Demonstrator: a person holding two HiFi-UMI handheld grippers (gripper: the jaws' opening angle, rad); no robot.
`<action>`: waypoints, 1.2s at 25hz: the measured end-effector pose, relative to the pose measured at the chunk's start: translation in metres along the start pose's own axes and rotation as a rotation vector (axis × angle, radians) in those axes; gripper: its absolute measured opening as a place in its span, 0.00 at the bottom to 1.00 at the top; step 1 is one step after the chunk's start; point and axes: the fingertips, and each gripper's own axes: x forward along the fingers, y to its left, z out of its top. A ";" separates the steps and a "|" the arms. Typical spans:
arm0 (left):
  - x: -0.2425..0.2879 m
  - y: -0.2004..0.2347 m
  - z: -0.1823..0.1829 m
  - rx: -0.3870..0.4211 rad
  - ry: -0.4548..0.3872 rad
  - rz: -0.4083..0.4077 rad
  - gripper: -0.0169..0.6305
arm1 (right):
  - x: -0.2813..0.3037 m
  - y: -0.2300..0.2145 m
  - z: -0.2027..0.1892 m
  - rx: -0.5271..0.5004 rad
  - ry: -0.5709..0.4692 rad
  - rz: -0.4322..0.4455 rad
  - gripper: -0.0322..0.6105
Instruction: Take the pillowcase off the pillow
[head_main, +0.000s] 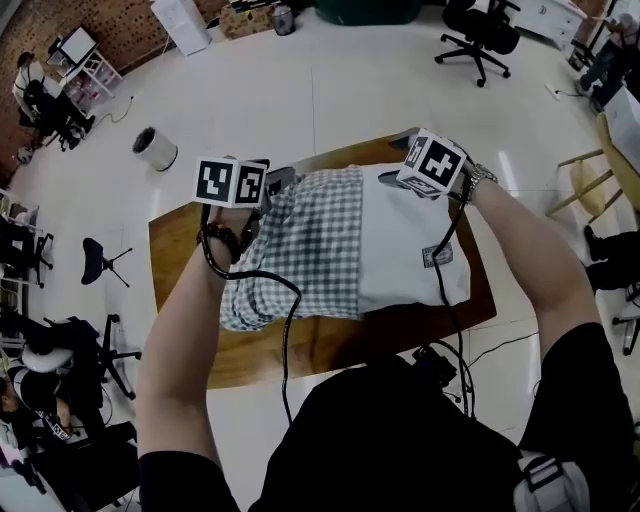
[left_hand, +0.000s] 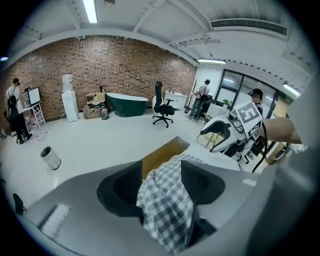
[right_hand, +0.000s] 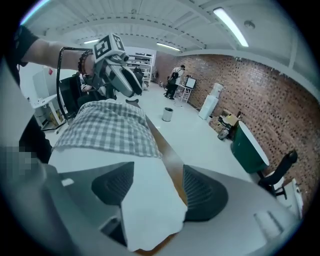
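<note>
- Overhead, the pillow (head_main: 415, 240) lies flat on the table (head_main: 330, 350), with its long side running left to right.
- Checked pillowcase (head_main: 310, 250) covers the pillow's left part. The right part is bare and white, with a small tag (head_main: 437, 256) near its lower edge.
- Pillowcase's open edge crosses the pillow about midway, and its left end is bunched and wrinkled on the table.
- Left gripper (left_hand: 161, 182) is at the pillowcase's far left corner. Its jaws stand wide apart and released, with a fold of checked cloth lying in the gap.
- Right gripper (right_hand: 157, 187) is at the pillow's far right corner. Its jaws are also wide apart and not clamped, and the white corner lies between them.
- Both grippers tilt down toward the table's far side, well apart from each other, one at each end of the pillow.
- Black cable (head_main: 290, 330) trails from the left gripper across the pillowcase toward the person.
</note>
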 end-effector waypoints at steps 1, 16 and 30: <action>0.008 0.003 0.003 -0.004 0.020 -0.012 0.41 | 0.005 -0.005 0.000 0.003 0.006 0.025 0.53; 0.120 0.046 0.023 0.009 0.331 -0.105 0.47 | 0.059 -0.064 -0.006 0.205 0.013 0.412 0.59; 0.159 0.085 -0.038 -0.040 0.656 -0.123 0.44 | 0.108 -0.042 -0.038 0.297 0.209 0.654 0.60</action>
